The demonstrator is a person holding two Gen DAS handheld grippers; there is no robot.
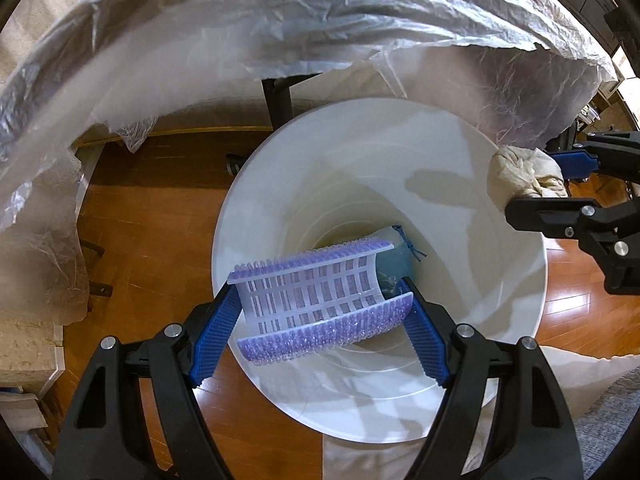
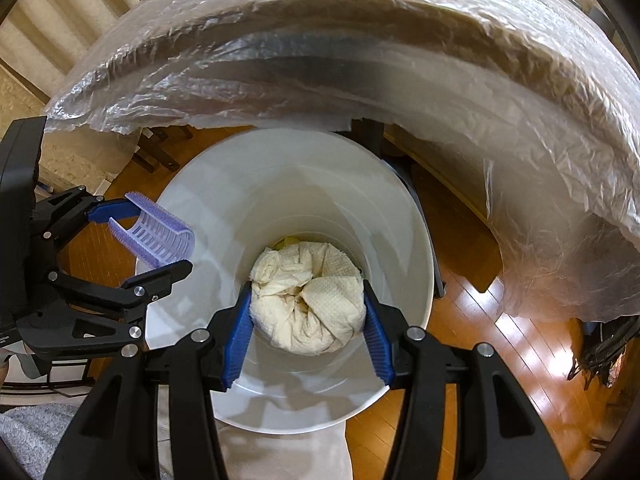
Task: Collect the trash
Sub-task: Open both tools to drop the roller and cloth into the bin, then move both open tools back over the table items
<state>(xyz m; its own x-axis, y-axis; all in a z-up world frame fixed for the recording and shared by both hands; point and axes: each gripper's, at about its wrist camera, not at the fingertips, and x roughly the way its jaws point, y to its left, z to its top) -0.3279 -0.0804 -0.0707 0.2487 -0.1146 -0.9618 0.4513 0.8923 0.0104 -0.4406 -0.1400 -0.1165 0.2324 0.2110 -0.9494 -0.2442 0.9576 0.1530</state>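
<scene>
No legible writing

We can read no text: faint pale marks on the blue packet (image 1: pixel 394 276) in the white bin (image 1: pixel 520 320) stay too blurred to make out.

Both tongs point steeply down, left tongs (image 1: pixel 320 320) spread wider than right tongs (image 2: pixel 307 320), each gripping.

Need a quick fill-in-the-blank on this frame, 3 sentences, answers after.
1. The left gripper holds a curved purple ____ piece.
2. The right gripper is shut on a crumpled paper ____.
3. Both grippers hang over the white ____, where a blue packet lies at the bottom.

Answers: plastic mesh; towel; bin
</scene>
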